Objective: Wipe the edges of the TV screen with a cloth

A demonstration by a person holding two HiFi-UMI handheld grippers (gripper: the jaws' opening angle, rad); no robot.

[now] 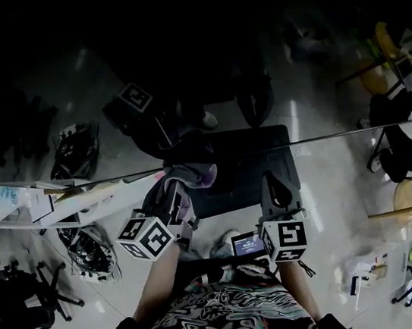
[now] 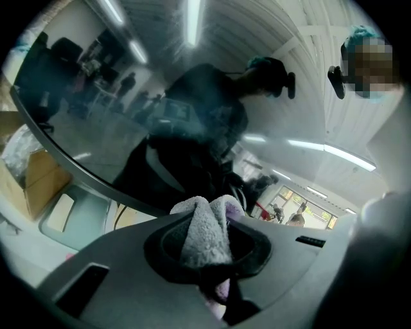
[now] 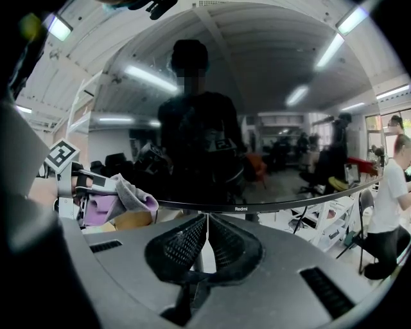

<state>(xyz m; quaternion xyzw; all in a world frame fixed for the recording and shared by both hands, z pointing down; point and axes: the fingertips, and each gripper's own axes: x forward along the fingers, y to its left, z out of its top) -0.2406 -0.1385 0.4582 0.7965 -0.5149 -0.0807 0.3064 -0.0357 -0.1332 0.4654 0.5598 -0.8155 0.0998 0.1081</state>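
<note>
The left gripper pinches a folded grey-and-lilac terry cloth, held at the lower bezel of the dark glossy TV screen. The bezel's long axis runs from the cloth toward the right gripper, whose jaws are pressed together on nothing, just below it. The left gripper is better placed to wipe.

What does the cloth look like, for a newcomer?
Find the big dark TV screen and follow its bottom edge to the left gripper. The cloth is the fluffy grey-and-lilac wad pinched there, the only soft thing nearby.
</note>
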